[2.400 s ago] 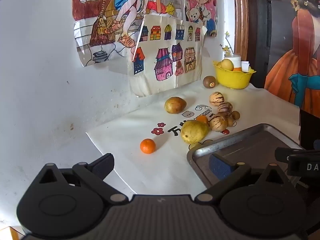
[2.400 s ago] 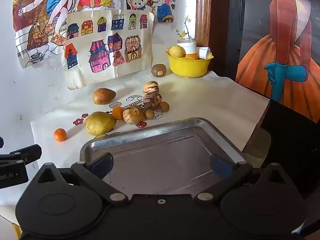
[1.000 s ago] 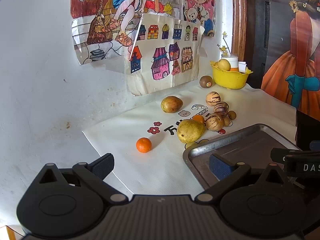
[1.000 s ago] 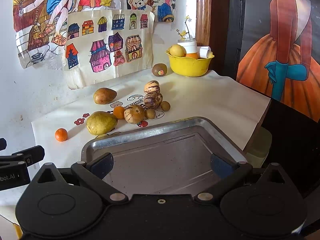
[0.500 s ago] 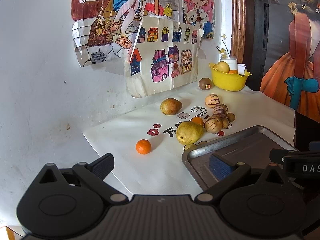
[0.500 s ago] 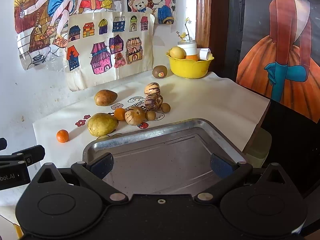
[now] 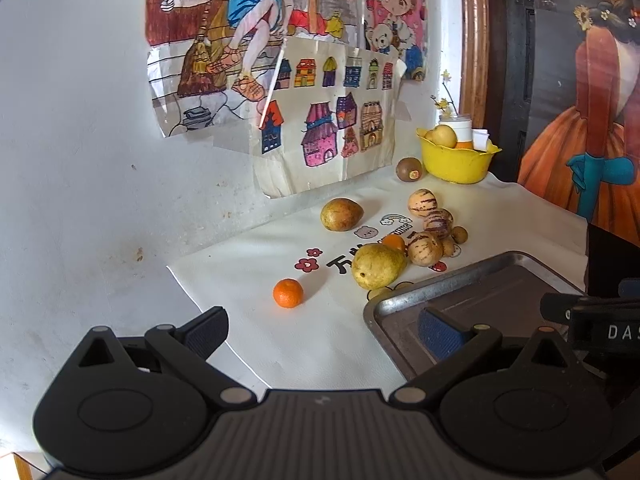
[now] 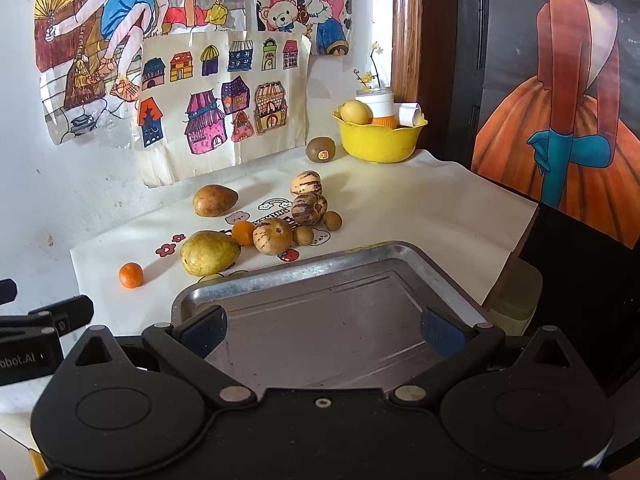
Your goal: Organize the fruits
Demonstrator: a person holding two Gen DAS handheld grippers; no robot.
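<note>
Your left tool (image 7: 322,334) and right tool (image 8: 322,334) both hover spread and empty. The metal tray (image 8: 280,276) sits bare right under your right tool, presumably the destination; the fruits, like the small orange (image 7: 288,292), lie loose ahead on the tabletop (image 7: 320,340).

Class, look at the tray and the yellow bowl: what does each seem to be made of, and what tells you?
The tray looks like metal, probably steel: grey, dull sheen, bright rolled rim. The yellow bowl looks like moulded plastic: even colour, smooth scalloped rim.
</note>
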